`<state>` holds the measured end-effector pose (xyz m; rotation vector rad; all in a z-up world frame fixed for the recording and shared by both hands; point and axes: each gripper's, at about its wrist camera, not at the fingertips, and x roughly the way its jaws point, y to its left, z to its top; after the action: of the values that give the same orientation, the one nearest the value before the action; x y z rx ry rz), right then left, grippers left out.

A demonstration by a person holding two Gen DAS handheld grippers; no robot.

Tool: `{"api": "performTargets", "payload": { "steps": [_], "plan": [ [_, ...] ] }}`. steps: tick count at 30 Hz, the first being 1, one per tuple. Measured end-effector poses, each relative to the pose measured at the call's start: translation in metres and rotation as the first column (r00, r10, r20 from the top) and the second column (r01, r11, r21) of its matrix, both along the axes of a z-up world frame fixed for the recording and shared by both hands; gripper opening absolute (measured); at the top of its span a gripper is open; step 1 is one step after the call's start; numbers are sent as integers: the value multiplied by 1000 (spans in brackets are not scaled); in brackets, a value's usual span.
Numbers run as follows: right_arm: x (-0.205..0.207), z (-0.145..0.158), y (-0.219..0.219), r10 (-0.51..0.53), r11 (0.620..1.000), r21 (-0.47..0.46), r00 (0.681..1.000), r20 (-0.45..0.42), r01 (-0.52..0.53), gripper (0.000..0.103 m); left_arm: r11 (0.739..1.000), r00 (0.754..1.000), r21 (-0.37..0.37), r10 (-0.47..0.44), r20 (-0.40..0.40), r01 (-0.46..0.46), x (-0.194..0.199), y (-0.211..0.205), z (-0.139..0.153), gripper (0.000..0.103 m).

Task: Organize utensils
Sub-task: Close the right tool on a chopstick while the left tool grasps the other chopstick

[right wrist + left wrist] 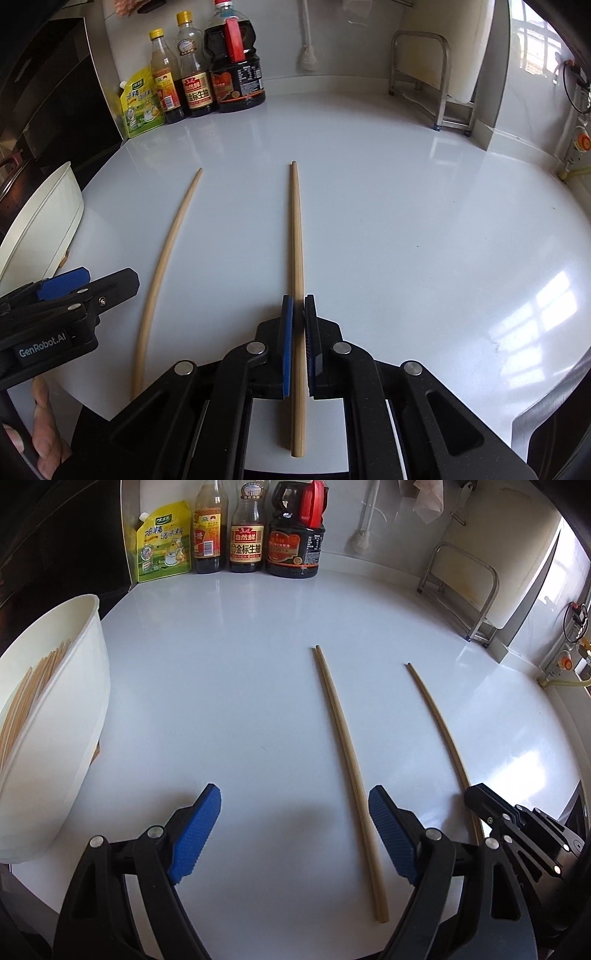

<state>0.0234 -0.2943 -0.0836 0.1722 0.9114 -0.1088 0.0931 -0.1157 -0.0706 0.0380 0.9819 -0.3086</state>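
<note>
1. The right gripper (298,306) has its blue pads pressed onto a wooden chopstick (295,236), pinching it near the thicker end; the stick runs straight ahead over the white desk (424,229), and whether it is lifted or resting cannot be told.
2. The left gripper (294,805) is spread wide with nothing between its pads, hovering low over the desk.
3. A second chopstick (345,746) lies on the desk just beside the left gripper's right pad, roughly parallel to the pinched one and clearly apart from it.
4. At the desk's left edge stands a white tub (79,686), tilted in view, holding a bundle of chopsticks (22,701) leaning against its inner wall.
5. At the back of the desk stand a green seasoning pouch (162,541) and three sauce bottles (247,535) in a row.
</note>
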Motion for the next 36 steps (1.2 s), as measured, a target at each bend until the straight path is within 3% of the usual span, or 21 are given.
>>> {"api": "performTargets", "payload": {
  "steps": [5, 9, 16, 19, 20, 22, 24, 30, 36],
  "plan": [
    [-2, 2, -9, 3, 1000, 16, 1000, 3, -3, 8, 1000, 1000, 28, -4, -1, 4, 3, -13, -7, 81],
    [3, 5, -12, 3, 1000, -6, 1000, 13, -3, 27, 998, 1000, 55, 5, 6, -5, 7, -17, -10, 81],
    [12, -1, -6, 17, 997, -78, 1000, -1, -17, 27, 995, 999, 97, -3, 37, -1, 6, -25, -13, 80],
    [15, -2, 1, 39, 995, -87, 999, 3, -39, 27, 995, 998, 96, -38, 57, 32, 3, -29, -11, 66],
    [15, -2, 3, 47, 995, -90, 999, 4, -46, 27, 995, 997, 93, -51, 59, 45, 1, -31, -10, 55],
    [15, -2, 5, 62, 995, -77, 998, 9, -61, 17, 993, 995, 93, -76, 58, 71, -1, -36, -8, 36],
    [16, -2, 7, 72, 995, -67, 997, 9, -71, 7, 992, 995, 89, -92, 48, 88, -2, -39, -7, 10],
    [14, -1, -2, 56, 998, 28, 998, 18, -56, 6, 992, 994, 63, -107, 6, 106, -3, -36, -5, 7],
    [10, 4, -2, 36, 998, 59, 999, 18, -37, 6, 992, 992, 33, -123, -7, 123, -7, -26, 6, 7]
  ]
}}
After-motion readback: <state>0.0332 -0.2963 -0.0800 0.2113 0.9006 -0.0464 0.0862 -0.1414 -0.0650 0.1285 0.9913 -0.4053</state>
